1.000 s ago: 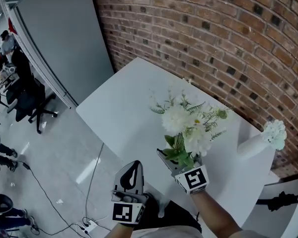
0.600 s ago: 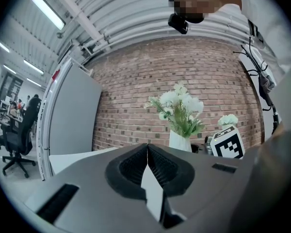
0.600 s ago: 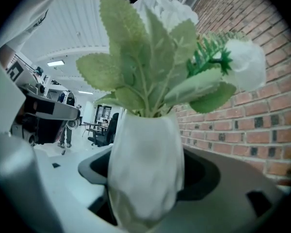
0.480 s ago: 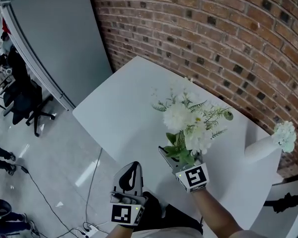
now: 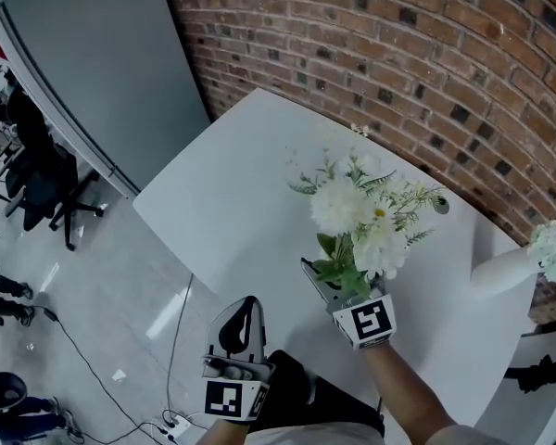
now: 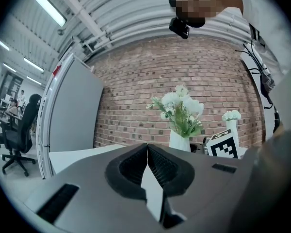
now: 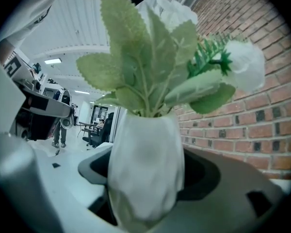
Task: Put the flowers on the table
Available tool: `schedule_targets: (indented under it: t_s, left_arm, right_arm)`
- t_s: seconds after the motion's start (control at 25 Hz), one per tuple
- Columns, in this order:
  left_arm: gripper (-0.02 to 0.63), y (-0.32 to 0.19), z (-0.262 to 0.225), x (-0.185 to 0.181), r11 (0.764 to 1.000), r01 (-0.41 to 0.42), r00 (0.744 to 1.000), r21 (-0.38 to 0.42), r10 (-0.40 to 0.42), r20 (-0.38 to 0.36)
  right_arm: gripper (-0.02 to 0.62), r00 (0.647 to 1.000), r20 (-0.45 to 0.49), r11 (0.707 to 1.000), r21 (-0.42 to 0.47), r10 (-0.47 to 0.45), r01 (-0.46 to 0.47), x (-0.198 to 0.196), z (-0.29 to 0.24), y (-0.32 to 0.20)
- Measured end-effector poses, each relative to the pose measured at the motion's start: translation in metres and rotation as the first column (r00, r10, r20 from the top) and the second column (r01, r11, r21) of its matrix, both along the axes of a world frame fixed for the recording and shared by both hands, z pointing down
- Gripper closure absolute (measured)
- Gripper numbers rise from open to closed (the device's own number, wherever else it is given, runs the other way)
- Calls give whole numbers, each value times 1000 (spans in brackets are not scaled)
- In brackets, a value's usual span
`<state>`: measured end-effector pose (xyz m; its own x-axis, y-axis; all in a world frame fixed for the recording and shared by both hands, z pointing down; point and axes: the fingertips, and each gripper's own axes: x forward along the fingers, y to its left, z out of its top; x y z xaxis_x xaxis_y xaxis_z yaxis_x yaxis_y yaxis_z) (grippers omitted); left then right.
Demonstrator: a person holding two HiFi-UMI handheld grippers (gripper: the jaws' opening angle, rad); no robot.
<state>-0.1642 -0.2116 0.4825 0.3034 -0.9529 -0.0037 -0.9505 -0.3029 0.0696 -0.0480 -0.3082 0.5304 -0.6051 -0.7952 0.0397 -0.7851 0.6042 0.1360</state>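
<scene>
Carrying the flowers [image 5: 357, 216] in a white vase [image 7: 145, 174], clamped at mid-body in the right tongs [image 5: 326, 287], over the near part of the white counter [image 5: 232, 184]; impossible to tell whether touching the surface. Probably light but top-heavy, with 1 broad bushy head above a narrow base. Smooth-walled, likely slippery, possibly breakable. Best gripped low on the vase body and carried upright, never by the soft stems or leaves. Reaching forward with the right forearm [image 5: 403, 401], tongs pointing away and up-left. Holding the left tongs [image 5: 246, 318] low beside the body, off the counter, pressed together on nothing.
</scene>
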Motion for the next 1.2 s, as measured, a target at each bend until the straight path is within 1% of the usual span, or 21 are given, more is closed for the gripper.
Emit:
schedule_targets:
  t_s: [0.12, 0.6, 0.92, 1.2]
  left_arm:
    - [598, 1, 1, 5, 1000, 6, 1000, -5, -6, 1]
    - [598, 2, 7, -23, 999, 30, 1000, -25, -30, -4]
    - [598, 3, 9, -28, 999, 31, 1000, -44, -31, 2]
    - [598, 3, 13, -30, 996, 31, 999, -80, -30, 21]
  right_arm:
    - [222, 1000, 16, 1000, 13, 4, -5, 8, -3, -5]
    - [222, 999, 41, 999, 36, 34, -36, 3, -3, -14]
    - [221, 998, 54, 998, 33, 42, -44, 4, -2, -15]
    - [221, 997, 66, 999, 30, 38, -40, 4, -4, -16]
